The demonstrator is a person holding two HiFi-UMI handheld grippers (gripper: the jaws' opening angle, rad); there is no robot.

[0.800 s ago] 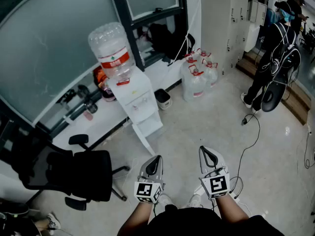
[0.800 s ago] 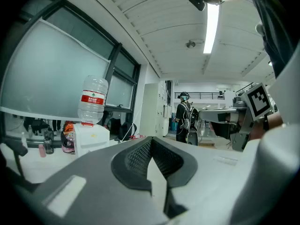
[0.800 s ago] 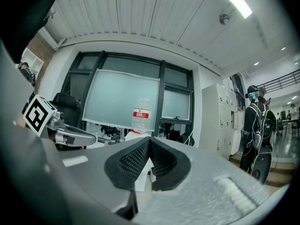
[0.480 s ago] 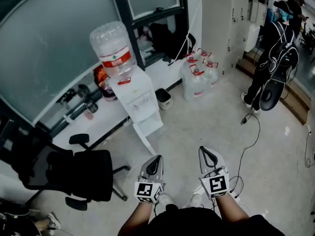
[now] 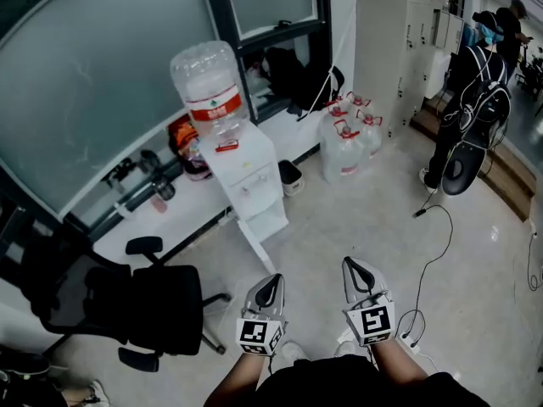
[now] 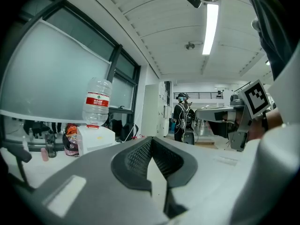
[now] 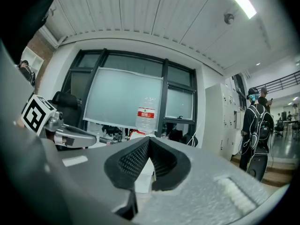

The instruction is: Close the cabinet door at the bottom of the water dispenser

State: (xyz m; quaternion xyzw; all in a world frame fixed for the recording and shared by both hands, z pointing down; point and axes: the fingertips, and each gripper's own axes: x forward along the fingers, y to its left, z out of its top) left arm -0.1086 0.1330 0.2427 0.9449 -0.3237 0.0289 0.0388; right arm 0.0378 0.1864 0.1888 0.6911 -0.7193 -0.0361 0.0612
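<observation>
Below you, the pale floor [image 5: 365,227] carries the white water dispenser [image 5: 250,181], a black office chair [image 5: 127,303] at its left, water jugs [image 5: 346,147] at its right, a small bin [image 5: 291,176] between them, and a loose cable [image 5: 433,257].

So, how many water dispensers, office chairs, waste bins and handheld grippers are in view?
White box-shaped water dispenser: 1
Black wheeled office chair: 1
Small dark waste bin: 1
Grey handheld grippers: 2, left gripper and right gripper
Total: 5

White water dispenser [image 5: 251,179], red-labelled clear bottle [image 5: 208,79], black chair [image 5: 127,299].
</observation>
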